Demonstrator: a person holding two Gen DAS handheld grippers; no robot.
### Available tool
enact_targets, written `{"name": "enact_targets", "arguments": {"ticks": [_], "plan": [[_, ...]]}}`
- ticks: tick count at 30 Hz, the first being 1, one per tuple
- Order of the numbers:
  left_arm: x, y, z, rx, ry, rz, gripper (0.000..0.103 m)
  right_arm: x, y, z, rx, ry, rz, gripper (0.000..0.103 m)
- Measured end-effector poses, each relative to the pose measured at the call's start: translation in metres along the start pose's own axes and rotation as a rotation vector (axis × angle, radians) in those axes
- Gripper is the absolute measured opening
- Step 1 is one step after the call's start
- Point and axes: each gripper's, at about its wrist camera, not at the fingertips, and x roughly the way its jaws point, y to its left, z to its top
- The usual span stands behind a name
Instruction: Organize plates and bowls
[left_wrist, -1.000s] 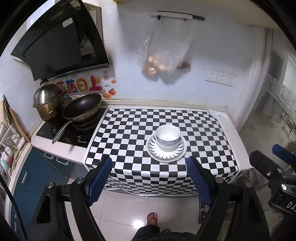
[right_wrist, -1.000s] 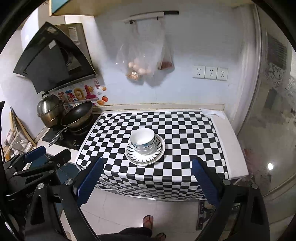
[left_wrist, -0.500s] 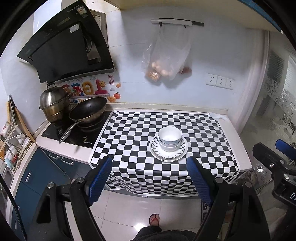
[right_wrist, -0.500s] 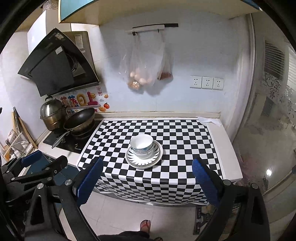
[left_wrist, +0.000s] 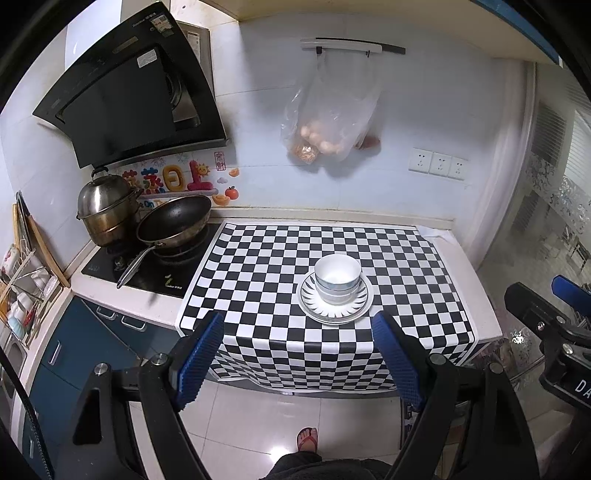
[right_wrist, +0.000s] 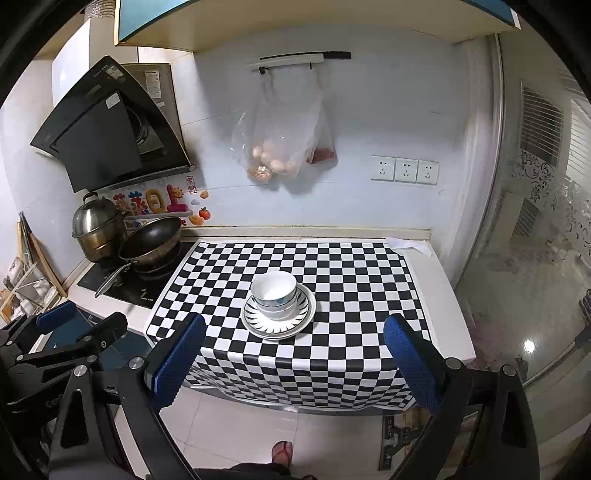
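Well back from the counter, both grippers hang over the tiled floor, clear of everything on the worktop. Seen from its own camera, the left gripper (left_wrist: 297, 354) has its blue-padded jaws spread wide with nothing between them; the right gripper (right_wrist: 293, 360) is likewise wide apart and empty. Each also shows at the edge of the other's view, the right one at the far right of the left camera and the left one at the lower left of the right camera.

On the checkered cloth (left_wrist: 258, 258) covering the counter sits a white plate (left_wrist: 335, 312) with a dark rayed rim pattern, near the cloth's front edge and a little right of centre. Stacked white bowls (left_wrist: 337, 277) with a blue band stand upright in the middle of that plate; I cannot tell exactly how many.

To the left, a black frying pan (left_wrist: 173, 221) rests on the hob (left_wrist: 147, 273), with a steel steamer pot (left_wrist: 105, 210) just behind it under the range hood (left_wrist: 129, 99). A clear plastic bag (left_wrist: 330, 122) of food hangs from a wall rail above the counter, and wall sockets (left_wrist: 437, 163) sit to its right. The person's sandalled foot (left_wrist: 306, 437) shows on the floor below.
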Motion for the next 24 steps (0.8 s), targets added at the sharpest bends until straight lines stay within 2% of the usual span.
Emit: {"name": "enact_targets", "arguments": {"ticks": [24], "plan": [[0.0058,-0.0018,0.0058,-0.007,-0.005,-0.009,0.082,0.0092,-0.0051,0.0035,-0.013,0.019,-0.005,0.099]]}}
